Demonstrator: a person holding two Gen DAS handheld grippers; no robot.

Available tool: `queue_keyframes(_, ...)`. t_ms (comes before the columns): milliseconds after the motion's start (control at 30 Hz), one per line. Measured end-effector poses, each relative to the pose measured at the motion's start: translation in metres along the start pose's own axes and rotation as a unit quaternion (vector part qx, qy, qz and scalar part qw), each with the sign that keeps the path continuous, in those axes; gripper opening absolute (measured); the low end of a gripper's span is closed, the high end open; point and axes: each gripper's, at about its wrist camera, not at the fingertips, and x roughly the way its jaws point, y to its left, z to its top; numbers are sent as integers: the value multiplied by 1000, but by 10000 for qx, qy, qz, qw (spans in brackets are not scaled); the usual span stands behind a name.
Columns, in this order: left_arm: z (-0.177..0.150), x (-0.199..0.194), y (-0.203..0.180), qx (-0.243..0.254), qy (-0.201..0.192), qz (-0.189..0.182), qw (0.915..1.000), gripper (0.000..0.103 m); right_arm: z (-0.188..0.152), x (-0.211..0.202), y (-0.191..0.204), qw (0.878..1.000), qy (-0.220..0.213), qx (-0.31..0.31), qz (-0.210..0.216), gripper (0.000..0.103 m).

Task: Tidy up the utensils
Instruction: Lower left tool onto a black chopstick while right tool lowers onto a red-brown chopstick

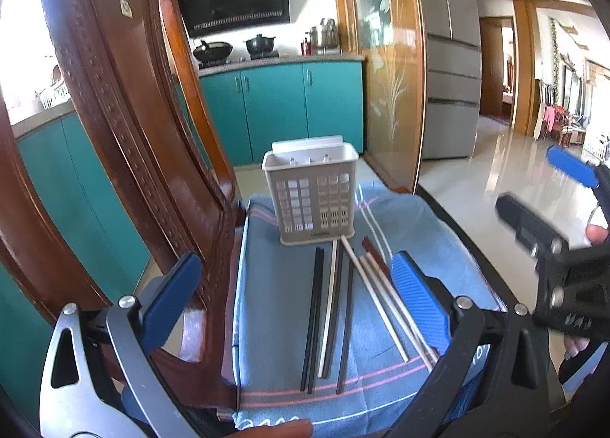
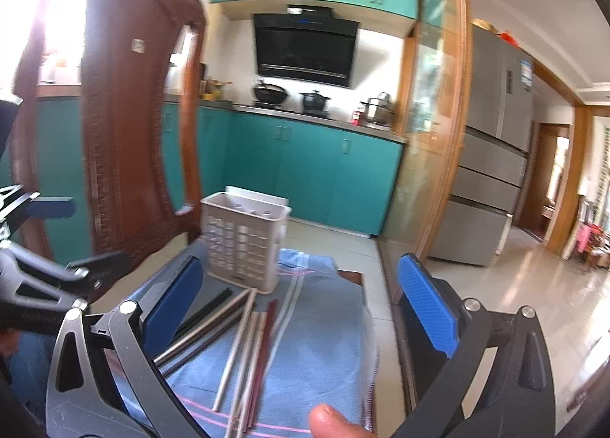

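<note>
Nearest to me, the left gripper (image 1: 293,304) hangs spread wide and grasping nothing, its blue pads (image 1: 173,295) parted above the near half of the blue cloth (image 1: 274,285). The chopsticks (image 1: 335,308) lie on that cloth directly between and just beyond its two fingers, none of them touched. They form a loose fan: a black pair on the chair side, a white one and another black one next, then pale ones and a dark reddish one angling off toward the cloth's open edge.

The right gripper (image 2: 301,308) is likewise released, empty, fingers far apart, hovering over the same cloth from the open side; the chopsticks run beneath the gap between its fingers, closer to its chair-side pad.

Past the far tips of the chopsticks, the grey slotted utensil holder (image 1: 312,194) stands upright on the cloth, nearly touching them, and looks empty from here.

Beside the cloth rises a carved wooden chair back (image 1: 126,102). Well beyond the cloth are teal cabinets (image 1: 274,106), a stove with pots (image 1: 232,49) and a grey refrigerator (image 1: 450,56).
</note>
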Motion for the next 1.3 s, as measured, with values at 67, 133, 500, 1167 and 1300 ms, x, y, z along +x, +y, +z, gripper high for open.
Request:
queue_keyframes(67, -3, 7, -5, 36, 212, 22, 9998, 99, 1, 9, -6, 9994, 231, 65, -244, 100)
queue_keyframes(133, -8, 16, -11, 148, 481, 65, 9987, 99, -2, 20, -13, 9974, 586, 48, -412, 100)
queue_keyframes(500, -18, 34, -16, 101, 1007, -282, 9945, 99, -37, 64, -14, 9862, 1534, -103, -621, 100)
queue_keyframes(1167, -43, 124, -11, -165, 2213, -621, 9731, 47, -96, 179, 14, 9356, 3268, 934, 961, 35)
queue_keyframes(1300, -45, 131, -6, -247, 2291, -664, 9708, 47, -115, 201, 36, 9219, 3701, 745, 868, 36)
